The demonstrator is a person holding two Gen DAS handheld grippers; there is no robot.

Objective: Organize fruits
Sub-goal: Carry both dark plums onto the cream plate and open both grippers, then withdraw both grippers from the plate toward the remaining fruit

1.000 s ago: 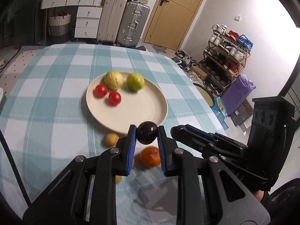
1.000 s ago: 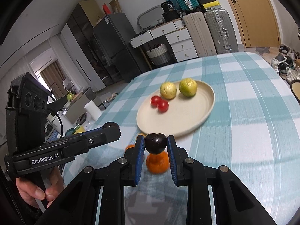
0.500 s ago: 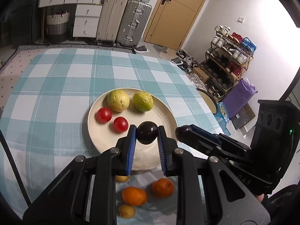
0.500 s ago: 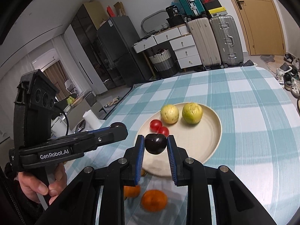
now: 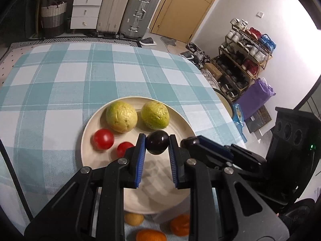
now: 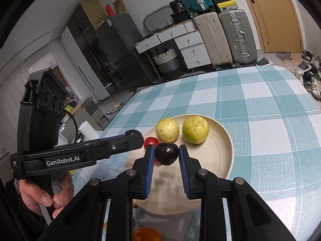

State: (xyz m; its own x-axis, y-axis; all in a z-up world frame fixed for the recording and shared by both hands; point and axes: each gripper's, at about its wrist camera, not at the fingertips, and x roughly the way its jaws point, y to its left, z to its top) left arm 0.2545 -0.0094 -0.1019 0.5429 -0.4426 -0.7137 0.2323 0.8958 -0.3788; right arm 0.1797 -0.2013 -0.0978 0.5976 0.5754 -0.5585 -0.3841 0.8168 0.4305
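Observation:
My left gripper (image 5: 157, 143) is shut on a dark plum (image 5: 157, 145) and hovers over the near half of the cream plate (image 5: 160, 182). On the plate lie two yellow-green guavas (image 5: 121, 116) (image 5: 154, 115) and two red tomatoes (image 5: 103, 141) (image 5: 123, 148). My right gripper (image 6: 167, 152) is shut on a second dark plum (image 6: 167, 154), also above the plate (image 6: 218, 150), in front of the guavas (image 6: 167, 129). Each gripper shows in the other's view: the right gripper (image 5: 188, 142) and the left gripper (image 6: 133, 135) come in from the side, close together.
Two oranges (image 5: 150, 235) (image 5: 180, 222) and a small yellow fruit (image 5: 134, 218) lie on the checked tablecloth (image 5: 60, 76) just short of the plate. A hand (image 6: 46, 196) grips the left handle. Suitcases, drawers and a shoe rack stand beyond the table.
Both grippers have moved forward from above the oranges to over the plate, each still holding its plum. The oranges now lie behind and below the fingers.

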